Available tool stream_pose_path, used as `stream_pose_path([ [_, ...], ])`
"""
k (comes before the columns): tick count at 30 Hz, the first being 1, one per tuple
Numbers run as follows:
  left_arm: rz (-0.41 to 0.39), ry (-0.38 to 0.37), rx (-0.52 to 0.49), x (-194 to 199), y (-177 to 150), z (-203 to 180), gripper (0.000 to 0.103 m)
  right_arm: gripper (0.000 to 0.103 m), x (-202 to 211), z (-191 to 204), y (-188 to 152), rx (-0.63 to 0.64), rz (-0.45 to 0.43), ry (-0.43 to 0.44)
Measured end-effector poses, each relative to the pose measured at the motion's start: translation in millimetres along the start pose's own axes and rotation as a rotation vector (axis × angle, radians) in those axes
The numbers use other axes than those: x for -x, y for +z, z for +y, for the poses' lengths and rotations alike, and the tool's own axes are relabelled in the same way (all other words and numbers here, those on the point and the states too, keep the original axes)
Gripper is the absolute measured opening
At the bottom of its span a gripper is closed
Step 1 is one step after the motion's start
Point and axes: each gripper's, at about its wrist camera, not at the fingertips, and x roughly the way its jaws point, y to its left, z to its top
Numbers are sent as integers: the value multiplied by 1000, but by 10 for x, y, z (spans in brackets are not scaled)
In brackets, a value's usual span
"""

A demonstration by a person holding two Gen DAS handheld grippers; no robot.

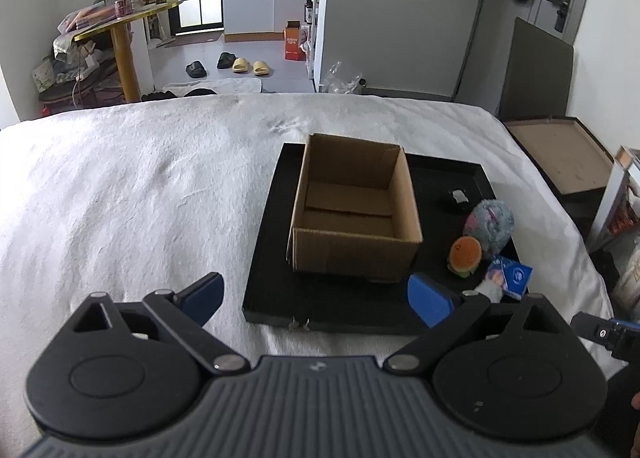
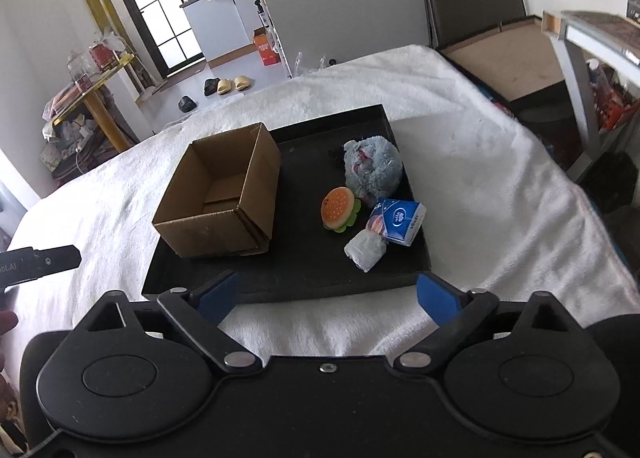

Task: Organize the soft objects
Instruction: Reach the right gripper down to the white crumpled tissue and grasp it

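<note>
bed: white fleecy blanket spread over it, tray carried on top
tray: black, square, flat on the blanket, right of bed centre; near edge just ahead of both tools
box: open cardboard on left part of tray, upright, flaps folded inside, nothing seen in it
plush: grey-blue fluffy ball with pink marks, far right on tray, right of box, apart from it
burger: small orange soft toy with green frill, near side of plush, touching or almost touching it, cannot be told which
tissue pack: blue and white, right of burger, near tray's right rim, tilted
white bundle: crinkled wrapped item, near side of tissue pack, touching it, nearest of the soft things
small dark item: black with white patch, far side of plush on tray, too small to be identified
left tool: blue pads spread wide, nothing between them; held over blanket at tray's near edge, facing box
right tool: blue pads spread wide, nothing gripped; held over blanket at tray's near edge, soft things ahead and slightly right
background: slippers on floor past the bed, yellow side table far left, cluttered
</note>
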Motion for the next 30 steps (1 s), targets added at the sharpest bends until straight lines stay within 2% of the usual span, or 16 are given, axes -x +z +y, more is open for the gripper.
stream_pose_path([
  [11,20,18,43,-537,258,43,84,73,-476,-122,168,-75,40,19],
  [13,28,25,51,-663,288,54,76,71,-571,-145,180,-85,46,20],
  [16,45,33,61,-830,324,71,69,69,-730,-185,197,-104,63,15],
  [22,68,56,72,-1140,391,84,62,63,-1047,-231,225,-124,107,8],
  [30,93,105,67,-1520,426,30,59,60,-1441,-290,230,-139,158,-33],
])
